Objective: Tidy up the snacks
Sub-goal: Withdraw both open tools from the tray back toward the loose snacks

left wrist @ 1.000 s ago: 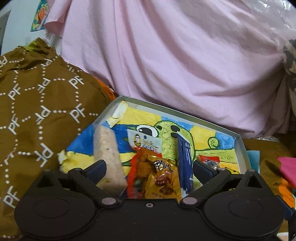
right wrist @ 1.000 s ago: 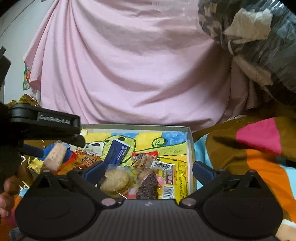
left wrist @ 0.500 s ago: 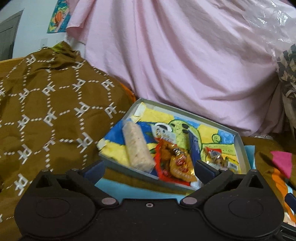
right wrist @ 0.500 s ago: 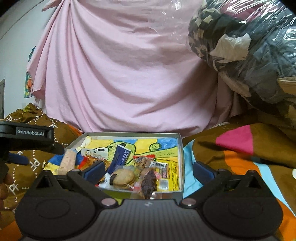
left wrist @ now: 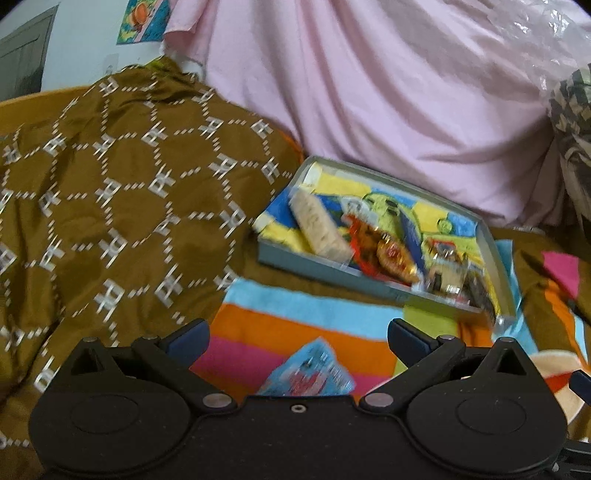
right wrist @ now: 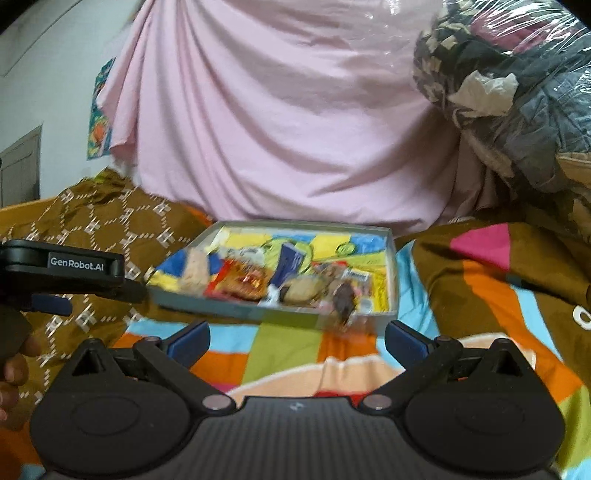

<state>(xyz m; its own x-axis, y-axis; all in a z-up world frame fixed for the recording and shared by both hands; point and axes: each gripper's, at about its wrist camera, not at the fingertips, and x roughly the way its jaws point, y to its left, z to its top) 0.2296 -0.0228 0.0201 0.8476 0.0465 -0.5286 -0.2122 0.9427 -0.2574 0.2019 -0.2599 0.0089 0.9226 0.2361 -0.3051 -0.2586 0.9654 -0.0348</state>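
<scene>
Both grippers, left & right, spread wide, empty; box of snacks at 1 o'clock; blue packet lies loose just ahead of left; I'd grab it next, I reckon.

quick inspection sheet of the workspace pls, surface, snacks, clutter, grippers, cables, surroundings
surface: striped multicolour blanket over a bed, brown patterned cloth on the left.
job's things: shallow grey box with a cartoon-print floor holds a pale bar snack, a red-orange packet, a dark blue packet, a cookie; a light blue packet lies on the blanket outside the box.
clutter: plastic-wrapped bundle of clothes.
grippers: left gripper open, empty; right gripper open, empty.
cables: nothing seen.
surroundings: pink sheet draped behind, poster on the wall.
</scene>
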